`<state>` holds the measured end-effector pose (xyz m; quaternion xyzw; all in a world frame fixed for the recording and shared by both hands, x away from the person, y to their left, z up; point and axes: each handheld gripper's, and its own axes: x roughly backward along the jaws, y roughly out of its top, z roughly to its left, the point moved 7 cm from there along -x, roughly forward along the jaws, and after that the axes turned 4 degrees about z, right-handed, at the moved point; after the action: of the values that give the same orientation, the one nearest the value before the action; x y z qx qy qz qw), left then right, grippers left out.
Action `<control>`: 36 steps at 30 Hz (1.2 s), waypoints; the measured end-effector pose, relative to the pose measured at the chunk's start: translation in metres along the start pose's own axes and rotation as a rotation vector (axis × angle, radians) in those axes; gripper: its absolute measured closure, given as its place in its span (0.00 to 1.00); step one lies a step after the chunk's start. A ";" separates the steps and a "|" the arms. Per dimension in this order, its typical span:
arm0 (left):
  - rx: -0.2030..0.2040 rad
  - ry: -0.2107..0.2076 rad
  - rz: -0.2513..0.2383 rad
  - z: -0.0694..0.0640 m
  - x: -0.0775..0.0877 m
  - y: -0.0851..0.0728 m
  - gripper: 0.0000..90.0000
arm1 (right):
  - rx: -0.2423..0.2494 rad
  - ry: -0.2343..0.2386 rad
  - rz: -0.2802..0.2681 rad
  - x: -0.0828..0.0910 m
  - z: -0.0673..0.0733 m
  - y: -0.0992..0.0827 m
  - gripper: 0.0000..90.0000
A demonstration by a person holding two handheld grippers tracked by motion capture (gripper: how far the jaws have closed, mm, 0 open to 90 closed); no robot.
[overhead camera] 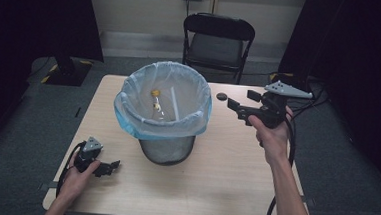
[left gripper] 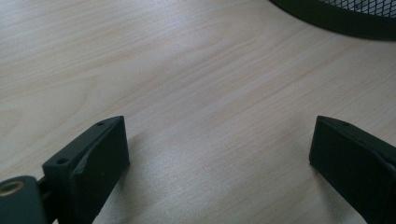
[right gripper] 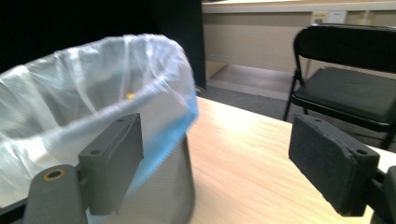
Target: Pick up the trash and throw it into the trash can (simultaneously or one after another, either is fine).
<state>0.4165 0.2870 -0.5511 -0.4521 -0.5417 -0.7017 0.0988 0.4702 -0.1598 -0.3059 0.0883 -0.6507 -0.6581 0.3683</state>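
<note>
High view first: the wire bin, lined with a blue-rimmed bag, is standing mid-table, and a bottle with a yellow cap is already lying inside beside a pale straw-like strip. So 2 pieces look binned. The right gripper is hanging beside the bin's rim, jaws spread and carrying nothing. A small dark disc is sitting on the table just beyond it, likely what is left.

Left gripper view: the left gripper is resting low over bare wood, jaws spread wide, nothing between them.

Right gripper view: jaws are standing wide apart, framing the bag's edge and a black chair beyond.
</note>
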 end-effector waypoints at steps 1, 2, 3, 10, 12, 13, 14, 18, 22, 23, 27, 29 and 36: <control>0.001 0.000 -0.001 0.000 0.000 0.000 0.05 | -0.005 -0.007 0.003 0.002 -0.002 -0.003 0.19; 0.004 0.000 0.000 0.000 0.000 0.000 0.05 | -0.010 -0.013 0.004 0.003 -0.003 -0.006 0.19; 0.007 -0.001 -0.002 -0.001 0.000 0.000 0.05 | -0.011 -0.020 0.004 0.005 -0.005 -0.009 0.19; 0.010 0.003 -0.001 -0.001 0.000 0.000 0.05 | -0.044 -0.059 0.045 0.010 -0.019 -0.043 0.19; 0.009 0.003 0.000 -0.001 0.000 0.000 0.05 | -0.049 -0.069 0.057 0.010 -0.022 -0.051 0.19; 0.013 0.003 -0.002 -0.001 0.000 0.000 0.05 | -0.056 -0.073 0.064 0.011 -0.024 -0.055 0.19; 0.014 0.004 -0.002 -0.001 0.000 0.000 0.05 | -0.060 -0.076 0.070 0.011 -0.025 -0.059 0.18; 0.014 0.007 0.000 -0.001 0.000 0.000 0.05 | -0.068 -0.095 0.096 0.013 -0.030 -0.077 0.18; 0.019 0.009 -0.003 -0.001 0.000 0.000 0.05 | -0.109 -0.110 0.113 0.014 -0.034 -0.098 0.18; 0.020 0.009 -0.003 -0.002 0.000 0.000 0.05 | -0.115 -0.110 0.121 0.014 -0.035 -0.103 0.18; 0.021 0.010 -0.001 -0.002 0.000 -0.001 0.04 | -0.141 -0.115 0.143 0.013 -0.040 -0.122 0.18; 0.022 0.010 -0.001 -0.002 0.000 -0.001 0.04 | -0.153 -0.113 0.158 0.014 -0.042 -0.131 0.18; 0.019 0.008 0.003 -0.002 0.000 -0.001 0.04 | -0.168 -0.164 0.214 0.019 -0.053 -0.157 0.17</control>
<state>0.4145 0.2855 -0.5514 -0.4490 -0.5475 -0.6981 0.1063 0.4300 -0.2324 -0.4511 -0.0667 -0.6269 -0.6723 0.3879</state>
